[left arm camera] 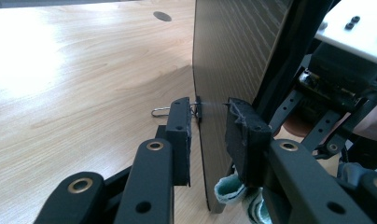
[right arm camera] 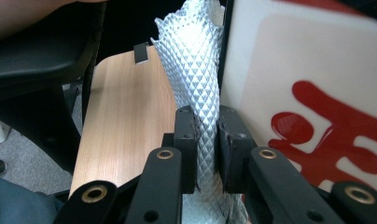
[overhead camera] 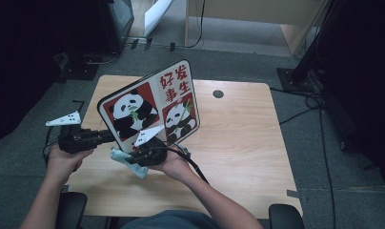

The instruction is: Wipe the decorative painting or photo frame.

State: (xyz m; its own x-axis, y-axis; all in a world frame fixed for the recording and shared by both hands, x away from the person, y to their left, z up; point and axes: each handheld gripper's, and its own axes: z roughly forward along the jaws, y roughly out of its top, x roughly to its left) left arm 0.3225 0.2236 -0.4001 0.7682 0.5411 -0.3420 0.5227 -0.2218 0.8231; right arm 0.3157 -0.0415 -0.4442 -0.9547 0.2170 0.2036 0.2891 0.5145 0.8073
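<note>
A panda board (overhead camera: 152, 107) is held upright and tilted above the wooden table (overhead camera: 238, 143), on the near left part of it. Two panda pictures and red characters are printed on its face. In the left gripper view its grey back (left arm camera: 233, 60) is seen edge-on, with its lower edge near the tabletop (left arm camera: 84, 84).

The left gripper (overhead camera: 107, 137) is held level at the board's left edge. In the left gripper view the left gripper (left arm camera: 209, 122) is seen with its jaws on either side of the board's edge; a small gap shows beside the right pad, so a firm clamp cannot be told. A metal clip (left arm camera: 161, 111) is seen at the board's edge beside the left pad.

The right gripper (overhead camera: 133, 160) is placed just below the board's lower edge. In the right gripper view the right gripper (right arm camera: 207, 135) is seen with jaws pressed together on a cloth (right arm camera: 196, 70), silvery with a diamond texture, standing up just beside the board's face (right arm camera: 308, 93). From above the cloth (overhead camera: 124, 160) hangs pale blue under the gripper. A chair (right arm camera: 42, 56) is seen beyond the table's edge.
</note>
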